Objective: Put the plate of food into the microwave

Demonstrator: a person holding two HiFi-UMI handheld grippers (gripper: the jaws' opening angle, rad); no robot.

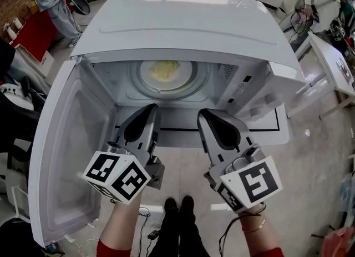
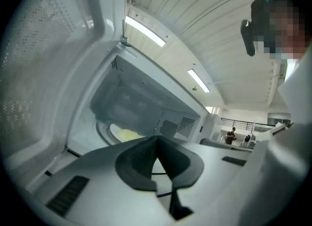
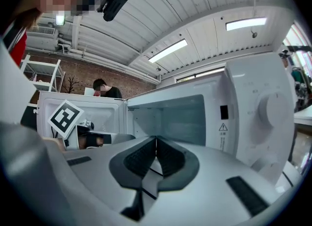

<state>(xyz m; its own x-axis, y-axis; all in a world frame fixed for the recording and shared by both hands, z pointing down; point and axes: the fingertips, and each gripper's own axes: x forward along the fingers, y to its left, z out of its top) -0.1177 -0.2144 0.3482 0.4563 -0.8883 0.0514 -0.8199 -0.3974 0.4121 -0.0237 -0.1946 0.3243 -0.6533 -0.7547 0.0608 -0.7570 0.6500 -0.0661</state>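
A white plate of pale yellow food [image 1: 165, 72] sits on the round turntable inside the open white microwave [image 1: 183, 23]. In the left gripper view the food [image 2: 127, 134] shows low in the cavity. My left gripper [image 1: 152, 107] hovers just in front of the cavity mouth, shut with nothing between its jaws. My right gripper [image 1: 202, 112] is beside it, also in front of the opening, shut and empty. In each gripper view the dark pads meet: left gripper [image 2: 157, 138], right gripper [image 3: 156, 139]. Neither touches the plate.
The microwave door [image 1: 64, 156] swings open to the left, close beside my left gripper. The control panel with knobs [image 1: 265, 101] is on the right. White tables [image 1: 333, 61] stand at the right, and people are in the background.
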